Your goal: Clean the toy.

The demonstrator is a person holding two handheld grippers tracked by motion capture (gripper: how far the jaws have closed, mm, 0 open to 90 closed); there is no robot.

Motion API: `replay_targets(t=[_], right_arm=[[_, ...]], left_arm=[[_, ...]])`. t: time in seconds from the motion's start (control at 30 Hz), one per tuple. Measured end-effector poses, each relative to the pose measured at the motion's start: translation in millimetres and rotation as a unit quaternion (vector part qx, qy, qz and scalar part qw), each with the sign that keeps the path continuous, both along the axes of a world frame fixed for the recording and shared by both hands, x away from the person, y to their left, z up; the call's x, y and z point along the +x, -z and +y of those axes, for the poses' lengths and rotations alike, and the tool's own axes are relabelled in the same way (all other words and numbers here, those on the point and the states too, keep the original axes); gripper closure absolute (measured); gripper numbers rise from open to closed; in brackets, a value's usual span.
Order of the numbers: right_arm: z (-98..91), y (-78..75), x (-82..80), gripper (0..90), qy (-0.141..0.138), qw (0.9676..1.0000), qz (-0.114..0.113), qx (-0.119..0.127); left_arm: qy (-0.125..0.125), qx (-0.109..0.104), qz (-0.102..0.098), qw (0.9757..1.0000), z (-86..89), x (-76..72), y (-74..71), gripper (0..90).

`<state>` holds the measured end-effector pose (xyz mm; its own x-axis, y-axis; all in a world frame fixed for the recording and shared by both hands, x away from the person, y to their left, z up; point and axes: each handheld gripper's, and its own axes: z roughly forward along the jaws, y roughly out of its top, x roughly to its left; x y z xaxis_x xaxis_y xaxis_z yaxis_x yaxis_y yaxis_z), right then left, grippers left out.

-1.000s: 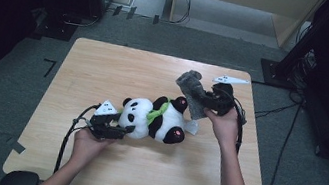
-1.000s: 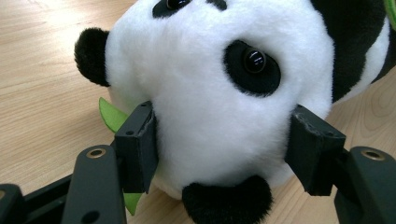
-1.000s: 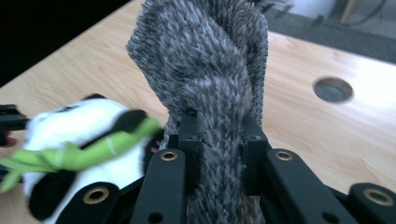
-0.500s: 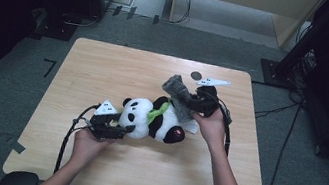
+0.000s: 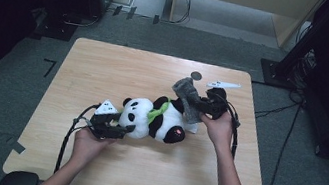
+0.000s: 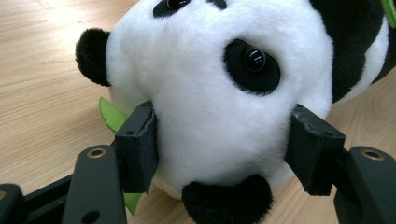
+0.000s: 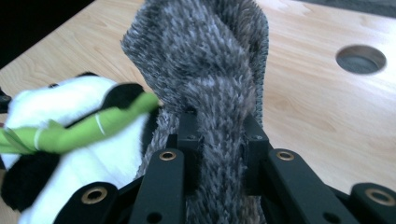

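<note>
Two soft, light things are in hand: the left gripper [image 6: 219, 144] pinches the plush panda [image 5: 158, 119] by its head at table centre, while the right gripper [image 7: 219, 140] clamps a limp grey cloth [image 5: 187, 96] at the panda's two o'clock; grip folds, not edges.

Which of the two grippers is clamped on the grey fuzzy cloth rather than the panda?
The right gripper: its jaws pinch the grey cloth. The left gripper instead grips the panda's head.

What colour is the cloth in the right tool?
Mottled grey cloth, clearest in the right gripper view.
</note>
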<state>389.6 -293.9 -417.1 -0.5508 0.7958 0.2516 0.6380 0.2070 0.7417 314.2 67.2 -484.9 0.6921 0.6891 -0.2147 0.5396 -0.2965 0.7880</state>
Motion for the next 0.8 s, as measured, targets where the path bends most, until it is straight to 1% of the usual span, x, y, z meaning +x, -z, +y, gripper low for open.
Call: replay_targets(t=[0.03,0.13,0.17,0.2,0.27,0.33,0.4,0.43,0.5,0.6,0.67,0.77,0.8], right_arm=[[-4.8,2.1,-1.4,76.6,0.004,1.0000,0.001,-0.006],[-12.2,4.4,-2.5,76.6,0.015,0.9997,0.011,-0.014],[-12.2,4.4,-2.5,76.6,0.015,0.9997,0.011,-0.014],[-17.2,3.4,-3.0,76.8,0.025,0.9994,0.014,-0.021],[-19.8,2.2,-3.5,76.8,0.029,0.9993,0.010,-0.022],[-25.2,-4.2,-6.5,76.8,0.035,0.9994,0.002,-0.006],[-24.3,-11.3,-9.4,76.8,0.030,0.9995,-0.007,-0.006],[-22.5,-16.5,-12.0,76.7,0.028,0.9995,-0.016,-0.002],[-18.8,-24.8,-16.0,76.7,0.020,0.9994,-0.027,0.004],[-7.8,-38.3,-23.6,76.7,0.000,0.9990,-0.043,0.012],[0.3,-43.0,-27.3,76.7,-0.014,0.9985,-0.051,0.013],[16.0,-45.9,-32.0,76.7,-0.040,0.9975,-0.056,0.016],[16.0,-45.9,-32.0,76.7,-0.040,0.9975,-0.056,0.016]], left_arm=[[0.000,0.000,0.001,1.0000,0.2,0.3,-0.1,34.7],[0.001,0.000,0.001,1.0000,0.5,0.5,-0.1,34.7],[0.001,0.000,0.001,1.0000,0.5,0.5,-0.1,34.7],[0.002,-0.001,0.001,1.0000,0.7,0.5,0.0,34.7],[0.002,-0.001,0.001,1.0000,0.8,0.5,0.0,34.7],[0.002,0.000,0.000,1.0000,0.5,0.2,-0.2,34.7],[0.001,0.001,-0.002,1.0000,0.2,-0.1,-0.4,34.7],[0.001,0.000,-0.001,1.0000,0.1,-0.1,-0.5,34.7],[0.000,0.001,-0.001,1.0000,0.2,-0.1,-0.6,34.7],[0.000,0.002,-0.002,1.0000,0.0,-0.3,-0.7,34.8],[-0.001,0.000,-0.002,1.0000,-0.1,-0.3,-0.7,34.8],[-0.001,0.000,-0.002,1.0000,-0.2,-0.4,-0.6,34.8],[-0.001,0.000,-0.002,1.0000,-0.2,-0.4,-0.6,34.8]])
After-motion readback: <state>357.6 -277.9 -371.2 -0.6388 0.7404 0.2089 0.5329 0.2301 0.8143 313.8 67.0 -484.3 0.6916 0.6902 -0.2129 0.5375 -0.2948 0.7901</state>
